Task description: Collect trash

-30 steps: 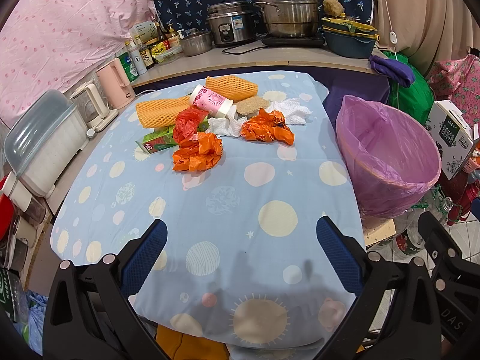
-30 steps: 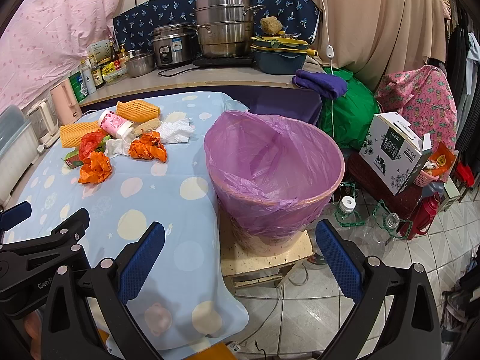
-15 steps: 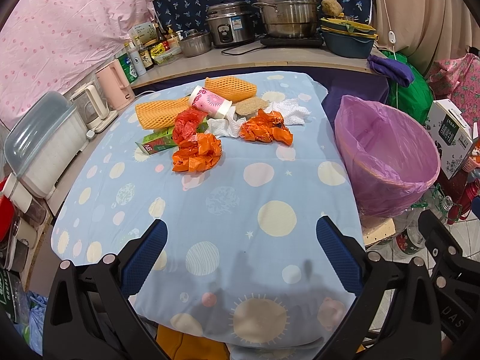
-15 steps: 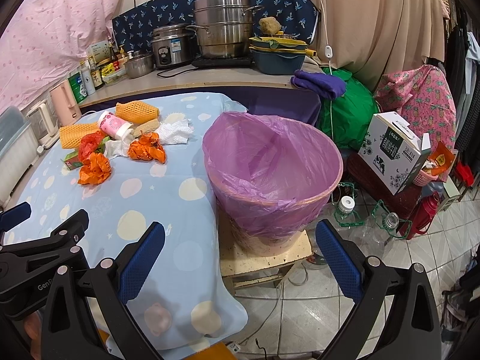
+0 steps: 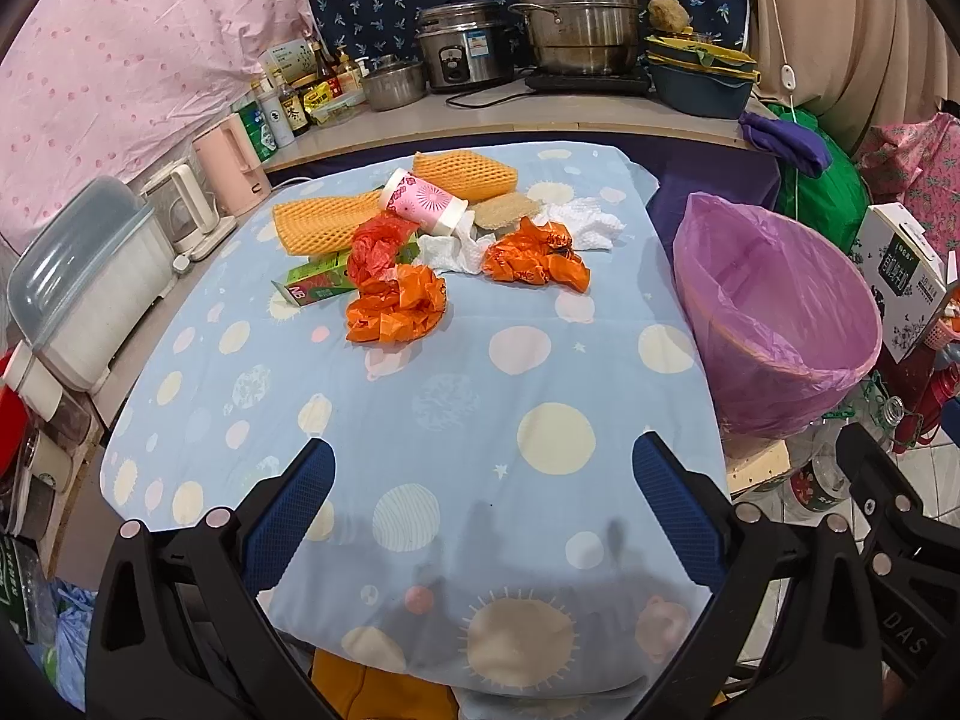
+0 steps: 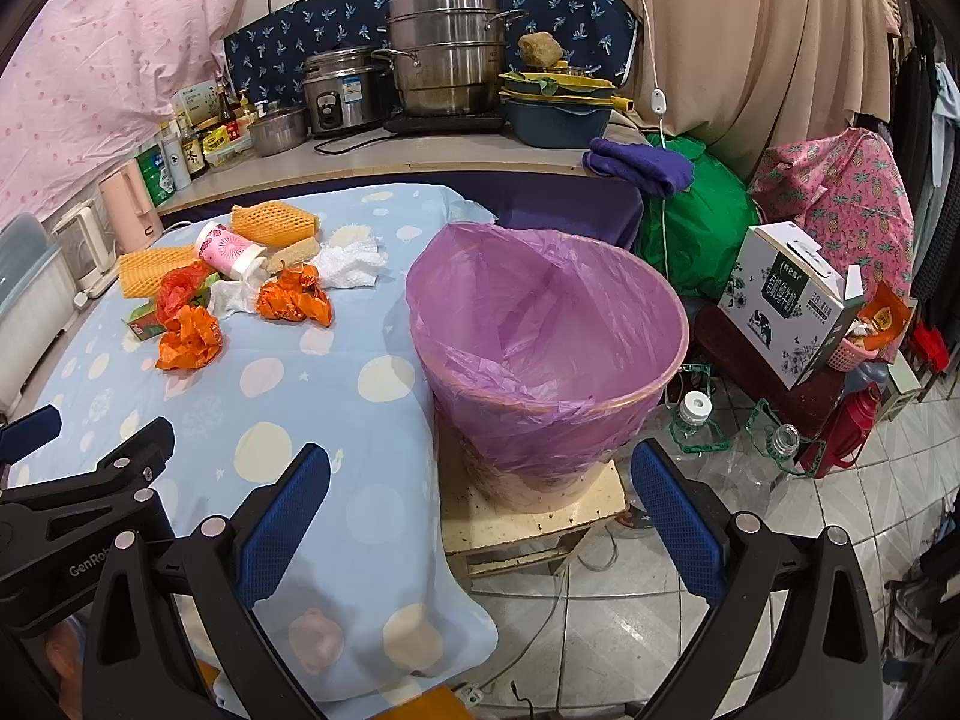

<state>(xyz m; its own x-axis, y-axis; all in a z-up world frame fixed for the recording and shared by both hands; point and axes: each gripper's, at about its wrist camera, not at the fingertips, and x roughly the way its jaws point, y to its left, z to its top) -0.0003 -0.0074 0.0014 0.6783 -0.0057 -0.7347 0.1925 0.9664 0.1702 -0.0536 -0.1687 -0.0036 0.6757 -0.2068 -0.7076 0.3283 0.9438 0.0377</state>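
Note:
A pile of trash lies at the far side of the blue dotted tablecloth [image 5: 456, 396]: crumpled orange wrappers [image 5: 396, 303] [image 5: 537, 255], a red bag [image 5: 375, 243], a pink paper cup [image 5: 426, 201] on its side, orange foam nets [image 5: 321, 222], white tissues [image 5: 579, 222] and a green carton [image 5: 312, 285]. A bin with a purple liner [image 6: 549, 342] stands on a low stool right of the table. My left gripper [image 5: 480, 516] hovers open over the table's near end. My right gripper [image 6: 477, 516] is open in front of the bin, holding nothing.
Behind the table a counter [image 5: 540, 117] carries steel pots, a rice cooker, bottles and stacked basins. Kettles and a plastic box [image 5: 78, 276] line the left side. A white carton [image 6: 792, 300], empty bottles and a red flask crowd the tiled floor at the right.
Both views have shifted only slightly; the bin sits a little lower and closer in the right wrist view. Nothing on the table has moved.

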